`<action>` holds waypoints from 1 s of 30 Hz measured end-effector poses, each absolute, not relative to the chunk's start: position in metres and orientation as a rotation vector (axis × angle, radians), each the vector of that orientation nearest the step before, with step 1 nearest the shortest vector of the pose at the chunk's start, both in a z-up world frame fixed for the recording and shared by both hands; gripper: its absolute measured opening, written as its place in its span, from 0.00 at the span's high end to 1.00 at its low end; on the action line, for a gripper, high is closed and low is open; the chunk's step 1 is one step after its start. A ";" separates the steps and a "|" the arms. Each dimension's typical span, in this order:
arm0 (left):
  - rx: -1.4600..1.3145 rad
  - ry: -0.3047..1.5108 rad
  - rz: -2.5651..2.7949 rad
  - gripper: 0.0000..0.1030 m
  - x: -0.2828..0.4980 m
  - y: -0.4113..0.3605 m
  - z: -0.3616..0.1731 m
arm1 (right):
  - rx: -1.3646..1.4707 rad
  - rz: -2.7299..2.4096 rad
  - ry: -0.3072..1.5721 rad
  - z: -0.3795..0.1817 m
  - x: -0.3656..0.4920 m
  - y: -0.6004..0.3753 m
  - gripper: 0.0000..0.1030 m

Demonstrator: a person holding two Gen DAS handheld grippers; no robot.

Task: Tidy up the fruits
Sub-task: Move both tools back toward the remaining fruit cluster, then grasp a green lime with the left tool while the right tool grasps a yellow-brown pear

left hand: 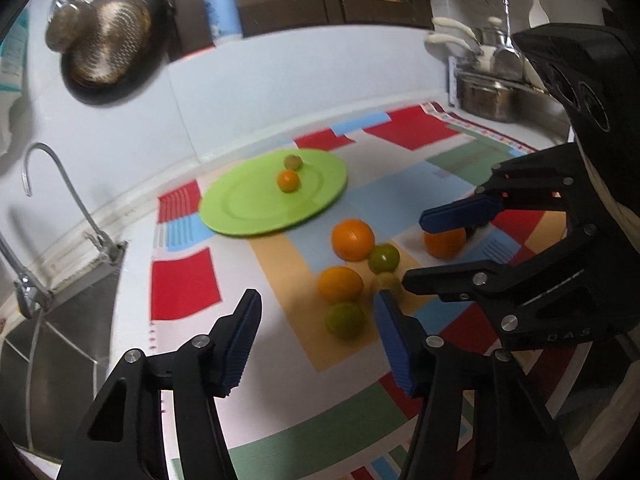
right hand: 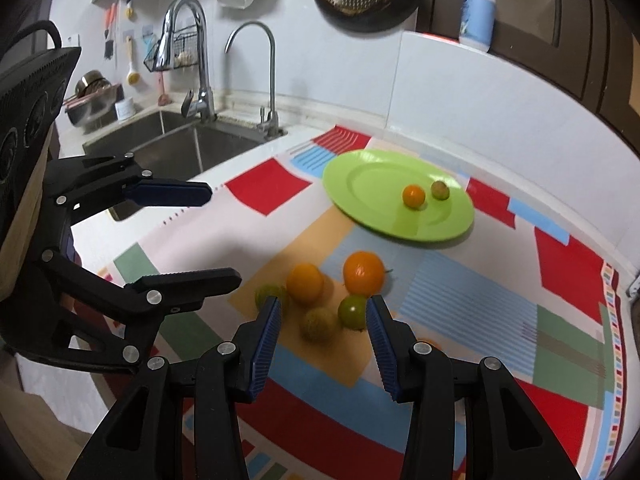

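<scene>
**A:** Starting on the left, how does the left gripper [left hand: 316,298] stand?

**B:** It is about half open and has hold of nothing. It tilts down at the cloth [left hand: 184,288]. A green fruit [left hand: 346,320] lies just past its tips, nearer its right finger, with an orange [left hand: 340,284] right behind that.

**A:** And the right gripper [right hand: 324,304]?

**B:** It is narrower, also empty. A yellowish fruit [right hand: 318,324] and a dark green fruit [right hand: 352,312] sit side by side just ahead, in the gap between its fingers. Neither pad seems to press on them.

**A:** Where should the fruit go?

**B:** I'd say the plate [left hand: 248,208], well ahead of both grippers. It already has a small orange [left hand: 288,180] and a small green one [left hand: 293,161] on it.

**A:** So how do we pick well?

**B:** Take one fruit per gripper. I'd shift the left gripper slightly to its right so the green fruit is centred, then close on its widest part. The right gripper should line up on one of its two fruits only, or the other may get nudged and roll. The grippers are close together, so lift one at a time
</scene>
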State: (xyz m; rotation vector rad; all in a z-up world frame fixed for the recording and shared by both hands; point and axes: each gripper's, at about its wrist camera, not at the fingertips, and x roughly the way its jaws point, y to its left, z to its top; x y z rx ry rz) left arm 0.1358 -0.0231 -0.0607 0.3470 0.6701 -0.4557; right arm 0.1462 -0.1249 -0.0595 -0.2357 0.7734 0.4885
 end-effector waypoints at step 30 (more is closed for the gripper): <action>0.237 0.820 -0.533 0.63 0.167 -0.027 -0.105 | -0.203 0.553 0.892 -0.111 0.174 -0.120 0.68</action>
